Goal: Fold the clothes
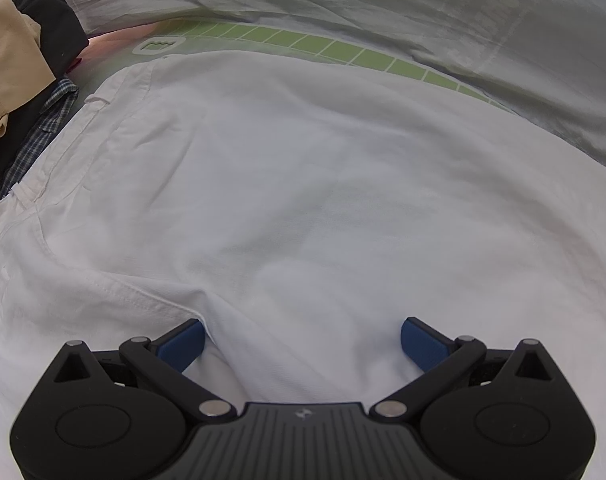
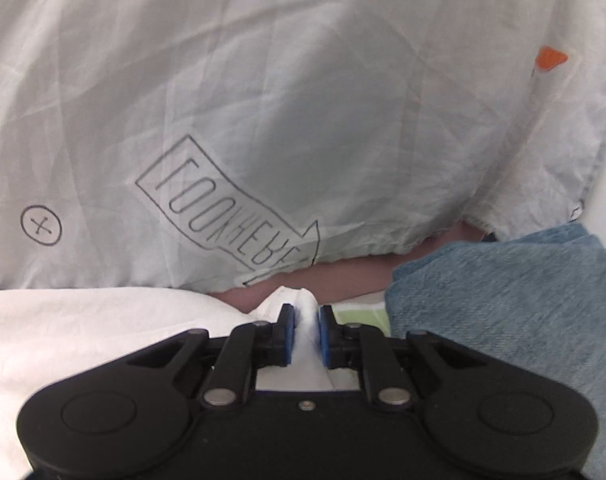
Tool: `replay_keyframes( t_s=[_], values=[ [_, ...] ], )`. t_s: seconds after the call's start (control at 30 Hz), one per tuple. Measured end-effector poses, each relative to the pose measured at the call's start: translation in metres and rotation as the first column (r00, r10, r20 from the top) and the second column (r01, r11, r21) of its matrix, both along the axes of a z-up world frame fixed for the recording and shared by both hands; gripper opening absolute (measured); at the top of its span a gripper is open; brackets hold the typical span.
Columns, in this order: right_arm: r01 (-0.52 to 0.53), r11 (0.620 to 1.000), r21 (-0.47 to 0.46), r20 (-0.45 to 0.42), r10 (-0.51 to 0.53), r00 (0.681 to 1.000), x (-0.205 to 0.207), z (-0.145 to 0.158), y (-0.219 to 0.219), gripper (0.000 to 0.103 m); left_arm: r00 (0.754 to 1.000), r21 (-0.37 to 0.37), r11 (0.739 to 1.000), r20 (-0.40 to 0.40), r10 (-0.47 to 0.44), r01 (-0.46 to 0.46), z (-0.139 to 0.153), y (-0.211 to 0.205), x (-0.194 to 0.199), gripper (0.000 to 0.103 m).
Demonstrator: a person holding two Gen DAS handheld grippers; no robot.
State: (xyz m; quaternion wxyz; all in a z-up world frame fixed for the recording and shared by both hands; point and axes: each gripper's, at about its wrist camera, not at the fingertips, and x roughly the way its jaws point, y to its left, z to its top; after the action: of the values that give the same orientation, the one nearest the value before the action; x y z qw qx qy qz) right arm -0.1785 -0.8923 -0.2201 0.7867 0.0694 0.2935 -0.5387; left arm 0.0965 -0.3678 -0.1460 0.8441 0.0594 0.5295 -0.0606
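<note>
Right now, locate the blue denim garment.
The blue denim garment lies at the right wrist view's lower right, right of the right tool and below the printed sheet.

White shirt [image 1: 303, 200]; blue claw pads [image 2: 289, 332]; grey printed sheet [image 2: 263, 80]; blue denim [image 2: 503, 300]; plaid cloth [image 1: 43, 128].

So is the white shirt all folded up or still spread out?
Spread out. In the left wrist view the white shirt lies wide and flat. The right gripper pinches only one bunched edge.
</note>
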Motion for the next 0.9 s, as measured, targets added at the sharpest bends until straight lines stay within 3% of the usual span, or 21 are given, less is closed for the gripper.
replay_keyframes(
  t_s=[0.1,0.2,0.27,0.37,0.43,0.5,0.57,0.63,0.7,0.8,0.9],
  values=[
    [0.014,0.998,-0.065,-0.002,-0.014,1.000,-0.004,0.005,0.007,0.015,1.000,-0.001,1.000,0.003,0.002,-0.002,0.000,0.000,0.000,0.103],
    [0.075,0.997,0.006,-0.058,-0.075,0.995,0.003,-0.011,-0.012,0.016,1.000,-0.001,1.000,0.002,0.006,-0.006,0.000,-0.001,-0.001,0.103],
    [0.121,0.990,0.068,-0.049,-0.118,0.992,-0.005,-0.014,-0.017,0.019,1.000,-0.001,1.000,0.004,0.016,-0.016,0.000,-0.001,0.000,0.103],
    [0.081,0.993,0.087,-0.032,-0.078,0.996,-0.010,-0.013,-0.017,0.030,0.999,-0.002,0.999,0.011,0.041,-0.041,0.000,-0.002,0.000,0.103],
    [0.029,0.997,0.074,-0.025,-0.027,0.999,-0.011,-0.007,-0.007,0.061,0.997,-0.005,0.997,0.026,0.074,-0.074,0.000,-0.002,-0.001,0.103],
    [-0.018,0.998,0.054,-0.006,0.018,1.000,-0.014,0.001,0.006,0.079,0.994,-0.008,0.995,0.041,0.100,-0.100,-0.001,-0.002,-0.002,0.103],
    [-0.068,0.997,0.031,0.032,0.067,0.997,-0.021,0.016,0.031,0.086,0.996,-0.009,0.997,0.036,0.081,-0.080,0.000,-0.001,-0.001,0.103],
    [-0.114,0.993,0.035,0.096,0.110,0.989,-0.036,0.032,0.062,0.103,0.999,-0.032,0.999,0.022,0.041,-0.041,0.005,0.003,-0.001,0.103],
    [-0.155,0.987,0.051,0.169,0.145,0.975,-0.054,0.047,0.092,0.103,1.000,-0.076,0.997,0.012,-0.003,0.004,0.013,0.011,-0.003,0.101],
    [-0.185,0.973,0.140,0.266,0.143,0.953,-0.088,0.063,0.131,0.103,0.997,-0.135,0.990,0.073,-0.017,0.027,0.039,0.030,-0.016,0.101],
    [-0.206,0.935,0.290,0.459,0.053,0.887,-0.137,0.073,0.170,0.103,0.985,-0.154,0.985,0.161,-0.057,0.083,0.068,0.050,-0.041,0.101]
  ],
)
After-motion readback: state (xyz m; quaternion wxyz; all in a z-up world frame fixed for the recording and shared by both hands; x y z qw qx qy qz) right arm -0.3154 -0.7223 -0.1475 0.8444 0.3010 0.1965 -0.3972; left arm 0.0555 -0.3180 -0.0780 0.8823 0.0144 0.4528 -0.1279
